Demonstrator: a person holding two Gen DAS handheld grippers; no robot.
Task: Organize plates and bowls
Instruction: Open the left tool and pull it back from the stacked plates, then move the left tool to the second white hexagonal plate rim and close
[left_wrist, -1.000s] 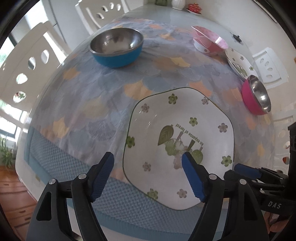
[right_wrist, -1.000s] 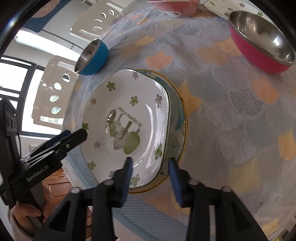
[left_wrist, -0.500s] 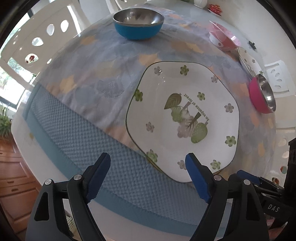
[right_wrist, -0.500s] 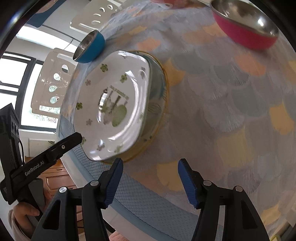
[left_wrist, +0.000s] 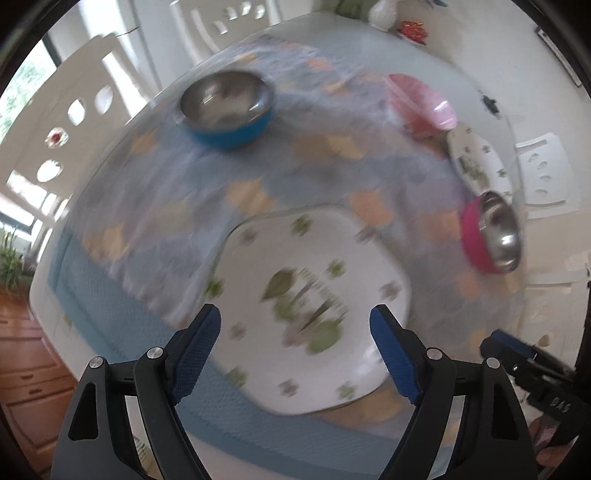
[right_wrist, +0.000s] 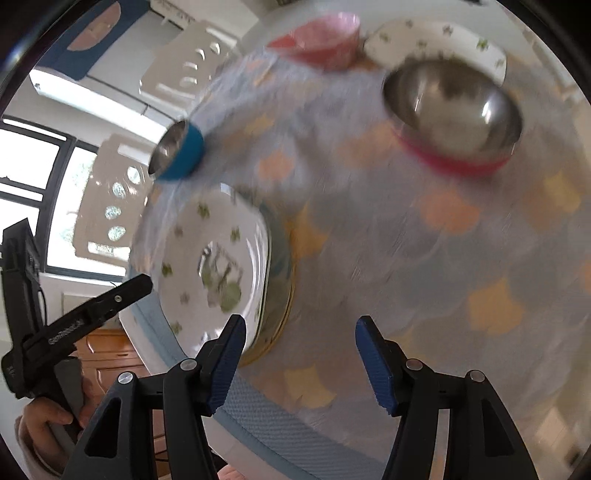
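A white hexagonal plate with green flowers (left_wrist: 314, 295) lies stacked on a yellow-rimmed plate (right_wrist: 286, 295) near the table's front edge; it also shows in the right wrist view (right_wrist: 218, 266). My left gripper (left_wrist: 295, 343) is open and empty just above its near side. My right gripper (right_wrist: 299, 350) is open and empty, to the right of the stack. A blue steel bowl (left_wrist: 227, 107), a pink steel bowl (left_wrist: 491, 234), a pink bowl (left_wrist: 421, 99) and a second flowered plate (left_wrist: 476, 162) stand farther back. Both views are blurred.
The table carries a blue patterned cloth (left_wrist: 166, 206). White chairs (left_wrist: 74, 122) stand on the left and far sides. A wooden cabinet (left_wrist: 26, 373) is below left. A white vase (left_wrist: 382, 13) stands at the far end.
Both grippers have lifted and tilted forward away from the plate stack. The right gripper, half shut near the plate a second ago, stands wide open. The plates have not moved.
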